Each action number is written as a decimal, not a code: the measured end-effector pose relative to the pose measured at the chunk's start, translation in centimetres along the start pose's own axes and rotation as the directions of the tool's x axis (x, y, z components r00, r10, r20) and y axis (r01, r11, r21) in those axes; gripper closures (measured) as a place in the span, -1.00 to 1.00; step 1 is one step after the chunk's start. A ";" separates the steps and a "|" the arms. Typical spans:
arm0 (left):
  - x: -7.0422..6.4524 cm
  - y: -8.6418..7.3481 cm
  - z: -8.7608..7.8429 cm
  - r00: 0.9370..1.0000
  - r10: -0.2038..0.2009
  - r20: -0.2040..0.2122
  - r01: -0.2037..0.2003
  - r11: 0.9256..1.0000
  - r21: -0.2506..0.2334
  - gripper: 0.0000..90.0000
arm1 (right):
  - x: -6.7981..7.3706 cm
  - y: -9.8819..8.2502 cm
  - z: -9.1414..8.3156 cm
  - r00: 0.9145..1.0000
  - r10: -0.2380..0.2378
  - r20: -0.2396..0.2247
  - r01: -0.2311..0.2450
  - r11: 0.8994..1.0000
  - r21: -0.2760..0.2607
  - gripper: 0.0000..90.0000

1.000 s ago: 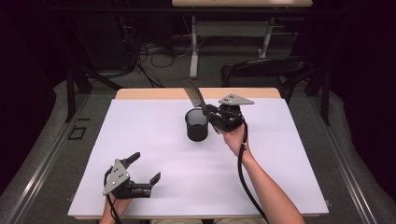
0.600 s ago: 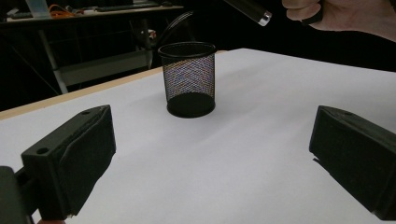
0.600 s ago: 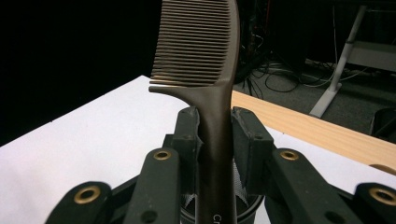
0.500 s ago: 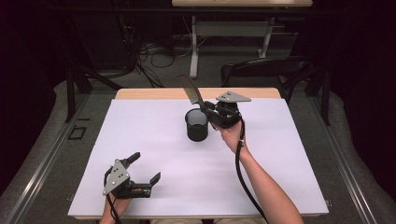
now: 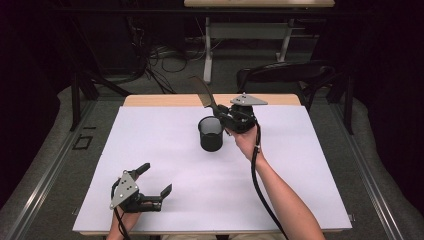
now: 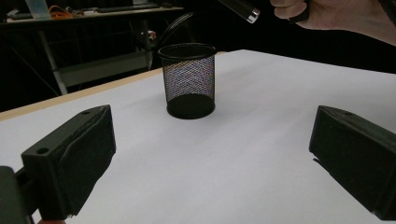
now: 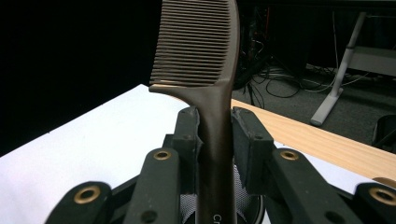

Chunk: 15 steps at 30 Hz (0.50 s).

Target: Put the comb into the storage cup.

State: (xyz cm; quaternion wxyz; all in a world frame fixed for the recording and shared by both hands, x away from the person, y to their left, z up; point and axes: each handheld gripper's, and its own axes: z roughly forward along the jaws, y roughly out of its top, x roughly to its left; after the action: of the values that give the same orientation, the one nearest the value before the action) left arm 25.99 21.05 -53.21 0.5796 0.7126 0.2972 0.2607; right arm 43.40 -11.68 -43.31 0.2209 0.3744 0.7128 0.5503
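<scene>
A dark brown comb (image 5: 202,92) sticks up and leftward from my right gripper (image 5: 216,107), which is shut on its handle. In the right gripper view the two pads press the handle from both sides (image 7: 215,126), and the comb's teeth (image 7: 196,46) stand above them. A black mesh cup (image 5: 210,133) stands upright on the white sheet, just below and left of that gripper. The cup (image 6: 188,79) looks empty in the left gripper view. My left gripper (image 5: 156,178) rests near the table's front left, open with nothing between its jaws (image 6: 210,154).
A white sheet (image 5: 300,165) covers most of the wooden table, whose bare far edge (image 5: 170,100) shows behind the cup. A dark chair (image 5: 285,72) stands just past the far edge. Desk legs and cables lie on the floor beyond.
My right gripper has edged slightly left with the comb in it. The left gripper and the cup have not moved.
</scene>
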 end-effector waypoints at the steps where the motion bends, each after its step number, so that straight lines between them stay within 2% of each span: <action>1: 0.0 0.0 0.0 1.000 0.000 0.000 0.000 1.000 0.001 -0.99 | 0.0 0.0 0.0 1.000 0.000 0.002 0.000 1.000 -0.006 0.62; 15: 0.0 0.0 0.0 1.000 -0.003 -0.001 0.003 1.000 -0.003 -0.99 | -0.4 0.2 1.1 1.000 0.021 -0.019 -0.022 0.999 -0.023 0.62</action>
State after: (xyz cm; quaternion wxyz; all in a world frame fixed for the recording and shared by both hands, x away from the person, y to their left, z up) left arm 25.98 21.06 -53.19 0.5809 0.7112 0.2979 0.2608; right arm 44.50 -11.35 -43.51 0.2127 0.3744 0.7042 0.5645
